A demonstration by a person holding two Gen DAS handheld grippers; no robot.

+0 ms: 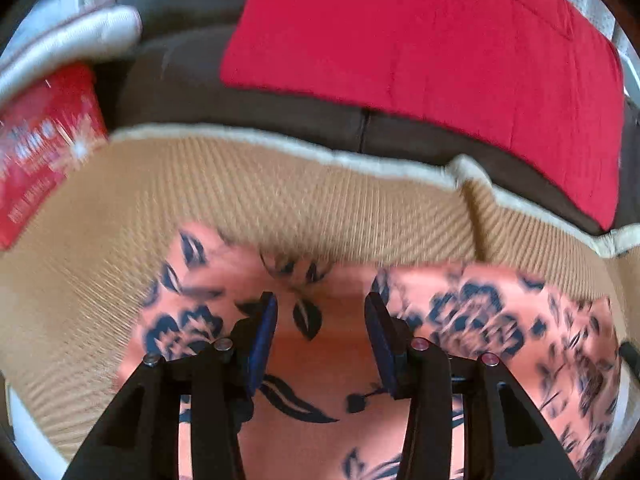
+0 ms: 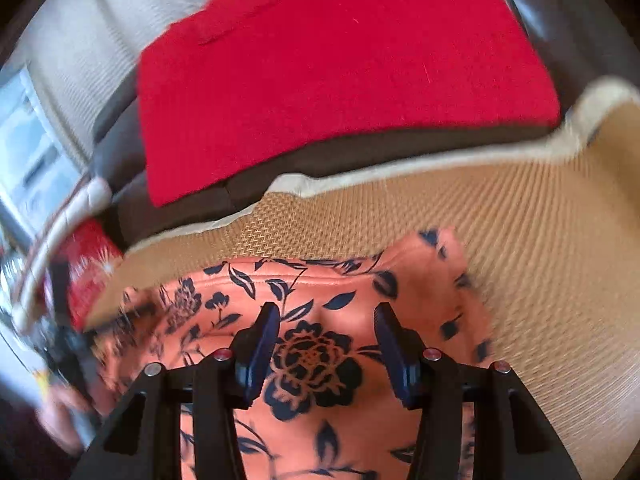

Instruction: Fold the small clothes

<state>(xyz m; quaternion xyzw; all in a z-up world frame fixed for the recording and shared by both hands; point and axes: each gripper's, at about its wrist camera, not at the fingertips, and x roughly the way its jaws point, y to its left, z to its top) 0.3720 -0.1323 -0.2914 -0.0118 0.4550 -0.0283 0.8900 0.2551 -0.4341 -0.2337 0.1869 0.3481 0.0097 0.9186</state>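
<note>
Salmon-orange cloth with a dark navy flower print: the small garment [image 1: 340, 360] fills the lower middle and lower right of my left view, and the lower centre of my right view [image 2: 320, 360]. It lies spread on a tan woven mat [image 1: 280, 192] with a pale bound edge.

My left claw [image 1: 320, 328] hangs over the cloth, jaws apart, nothing between them, pads clear of the fabric. My right claw [image 2: 326, 340] is the same: released, jaws parted over a big printed flower, holding nothing.

Handling, as I judge it: thin, light, limp. It shows soft ridges and a stitched hem along its far edge in the right view, so it will drape and sag, not hold shape. Probably a bit slick; a shallow pinch could slip off.

Where to take hold: a corner or the hemmed edge, where the layers are thicker. The far right corner at centre right of the right view looks free and slightly lifted. I cannot tell which garment part this is; both views are blurred at the margins.

Outward: beyond the mat, a dark brown sofa seat [image 1: 280, 100] with a red quilted cushion [image 1: 440, 40] at the top of both frames. A red printed packet [image 1: 40, 148] sits at the left edge of the left view.
</note>
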